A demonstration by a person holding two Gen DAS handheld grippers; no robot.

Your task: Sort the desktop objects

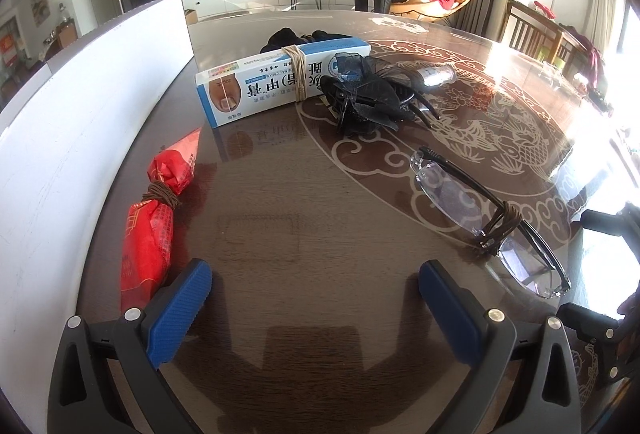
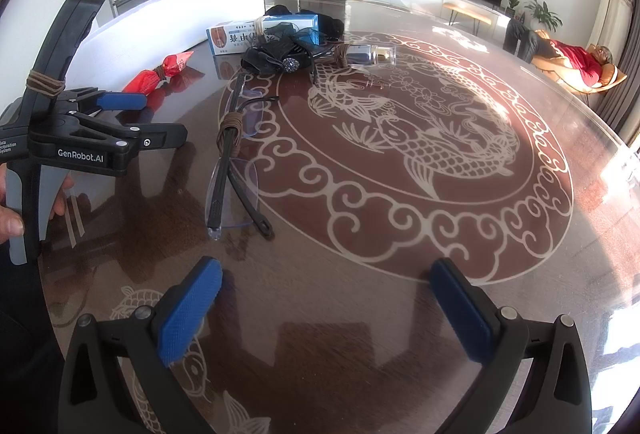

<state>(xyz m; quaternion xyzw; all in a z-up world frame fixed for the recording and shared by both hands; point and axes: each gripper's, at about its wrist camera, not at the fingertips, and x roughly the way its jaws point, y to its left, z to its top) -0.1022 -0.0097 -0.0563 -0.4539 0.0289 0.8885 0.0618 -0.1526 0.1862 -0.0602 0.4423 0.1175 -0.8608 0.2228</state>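
Bare table (image 1: 312, 234) between red packet (image 1: 150, 230) and glasses (image 1: 492, 222)

You see blue ribbed pads (image 1: 182, 308) on black fingers, a dark brown table (image 2: 400, 294) with cream fish and cloud scrolls, a red packet (image 1: 150, 234), a white-and-blue box (image 1: 276, 73), and a black bow clip (image 1: 366, 99).

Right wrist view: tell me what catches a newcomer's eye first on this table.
The pale carp-and-cloud medallion inlaid in the dark glossy table dominates, filling its middle. Left of it lie folded glasses bound with brown cord, and beyond them a cluster: a black ribboned hair clip, a blue-and-white box and a red packet. Both tongs, left and right, are open and empty.
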